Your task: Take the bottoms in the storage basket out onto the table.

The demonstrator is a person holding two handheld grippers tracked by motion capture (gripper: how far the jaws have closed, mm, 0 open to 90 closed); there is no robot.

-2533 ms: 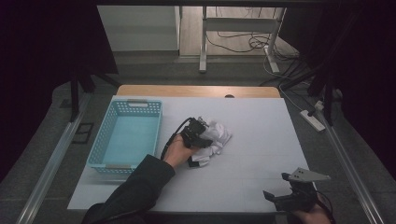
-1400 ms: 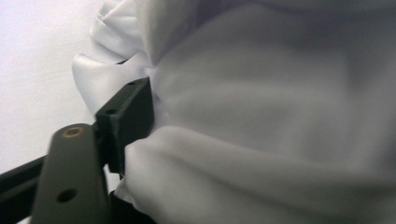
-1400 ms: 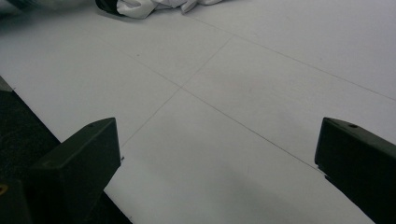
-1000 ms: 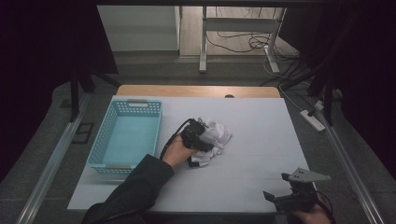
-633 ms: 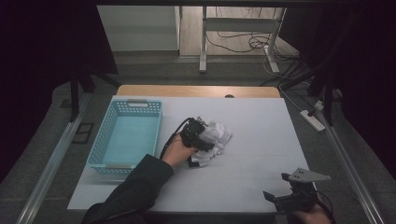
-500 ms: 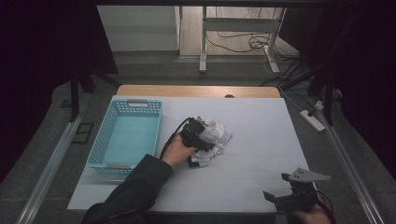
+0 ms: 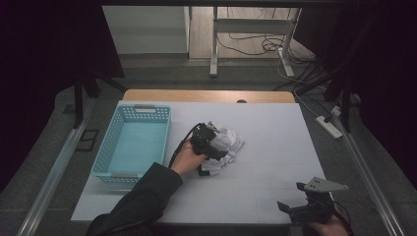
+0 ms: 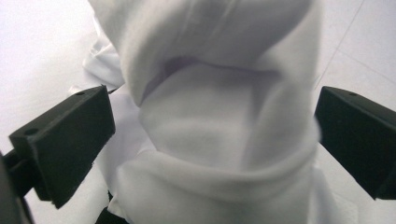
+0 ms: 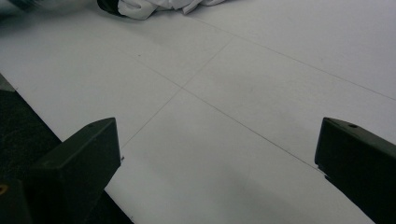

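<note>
1. Left gripper [image 7: 212, 146] sits mid-table, right on top of the white cloth [image 7: 227, 146]. In its own view the jaws are spread wide, with the crumpled cloth [image 8: 219, 121] bulging up between them. The left jaw looks like it's just touching a fold, but the close-up is blurry, so I can't swear either jaw actually presses the fabric.

2. The cloth is a bunched-up heap roughly at the table's [image 7: 275, 128] center, poking out at 3 o'clock from the gripper. Something dark peeks out under its near edge; can't tell what.

3. Blue basket [image 7: 132, 142] is at 9 o'clock from the cloth, near but not touching it.

4. Right gripper [image 7: 307, 209] hangs at the table's near edge, about 5 o'clock from the cloth and well apart from it. Jaws wide apart, with bare white table [image 9: 243, 93] between them. The cloth [image 9: 154, 6] shows at 12 o'clock in its view.
</note>
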